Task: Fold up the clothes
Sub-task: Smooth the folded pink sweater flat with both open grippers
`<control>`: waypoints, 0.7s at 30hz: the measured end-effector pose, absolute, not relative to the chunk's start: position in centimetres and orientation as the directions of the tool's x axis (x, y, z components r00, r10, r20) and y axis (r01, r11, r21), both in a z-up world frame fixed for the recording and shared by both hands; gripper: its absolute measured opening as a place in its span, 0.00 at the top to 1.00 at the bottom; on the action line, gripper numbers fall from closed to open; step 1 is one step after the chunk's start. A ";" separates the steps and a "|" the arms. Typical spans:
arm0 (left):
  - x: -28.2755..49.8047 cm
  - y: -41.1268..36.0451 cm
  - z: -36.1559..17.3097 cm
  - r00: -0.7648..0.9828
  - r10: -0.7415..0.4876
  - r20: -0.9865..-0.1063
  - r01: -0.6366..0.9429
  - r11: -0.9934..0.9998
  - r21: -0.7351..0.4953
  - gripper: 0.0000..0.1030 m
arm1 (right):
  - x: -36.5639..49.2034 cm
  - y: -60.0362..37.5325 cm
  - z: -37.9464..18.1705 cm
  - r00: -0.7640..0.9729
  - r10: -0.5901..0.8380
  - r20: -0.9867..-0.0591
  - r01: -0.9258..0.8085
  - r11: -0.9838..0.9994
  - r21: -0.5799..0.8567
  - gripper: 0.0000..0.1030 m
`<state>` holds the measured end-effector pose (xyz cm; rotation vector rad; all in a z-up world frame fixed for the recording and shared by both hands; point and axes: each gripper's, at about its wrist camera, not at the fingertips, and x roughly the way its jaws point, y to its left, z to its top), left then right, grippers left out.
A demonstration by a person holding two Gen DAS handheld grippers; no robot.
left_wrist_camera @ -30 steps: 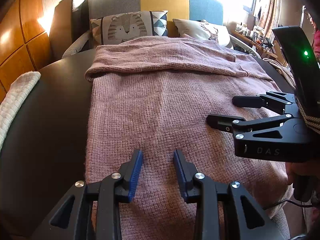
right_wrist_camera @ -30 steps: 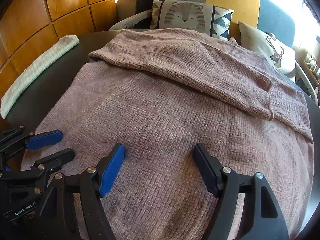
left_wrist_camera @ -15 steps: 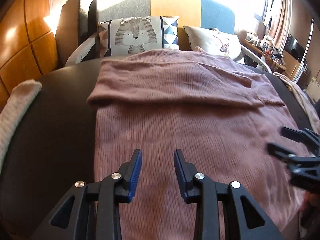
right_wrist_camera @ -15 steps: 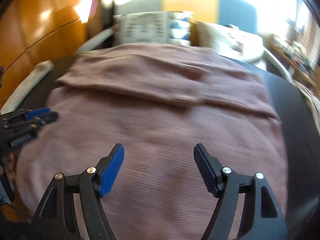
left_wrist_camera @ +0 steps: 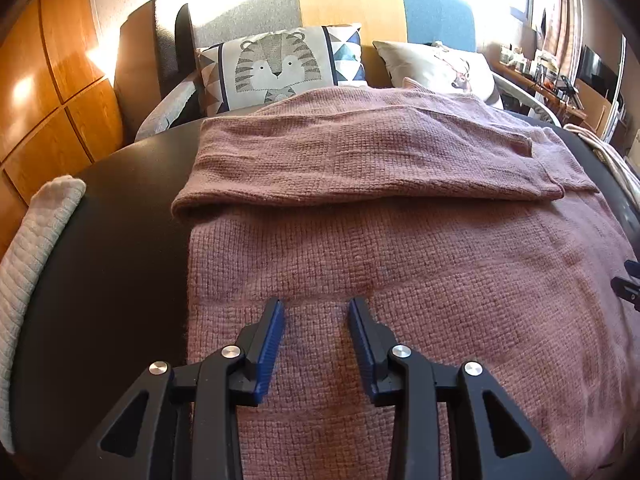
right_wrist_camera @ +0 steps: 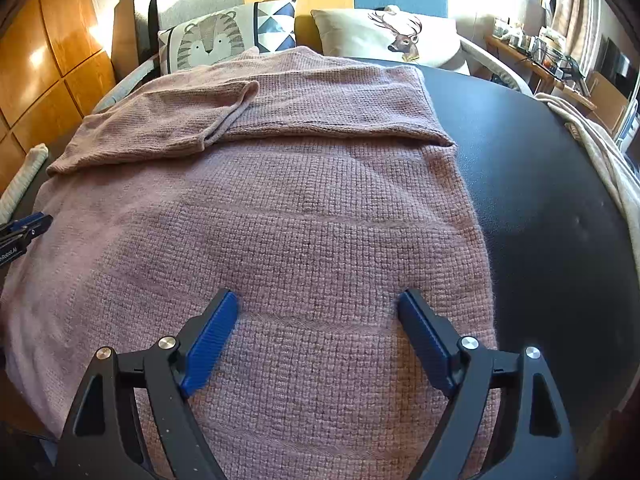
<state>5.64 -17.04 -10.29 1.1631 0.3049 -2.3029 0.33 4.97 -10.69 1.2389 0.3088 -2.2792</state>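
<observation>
Left wrist view looks down along the left gripper [left_wrist_camera: 316, 320], tilted steeply toward a pink knitted sweater [left_wrist_camera: 400, 260] spread flat on a dark round table [left_wrist_camera: 112, 240]. Its jaws are opening, a narrow gap between the blue pads, nothing pinched; they hang over the sweater's near left part. The sweater's sleeves are folded across its far half. At the right edge the tips of the right gripper [left_wrist_camera: 628, 284] show. In the right wrist view the right gripper [right_wrist_camera: 318, 312] also points steeply down over the sweater's [right_wrist_camera: 280, 220] near right part, jaws opening wide and empty. A tiger cushion [left_wrist_camera: 276, 68] sits on the sofa beyond, a white cloth [left_wrist_camera: 36, 240] at the table's left edge.
</observation>
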 end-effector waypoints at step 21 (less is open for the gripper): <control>13.7 -15.4 -10.9 -0.516 -0.358 -0.778 0.532 -0.846 0.037 0.56 | 6.5 7.7 -10.1 -0.440 -0.368 -0.819 0.605 -0.796 0.033 0.17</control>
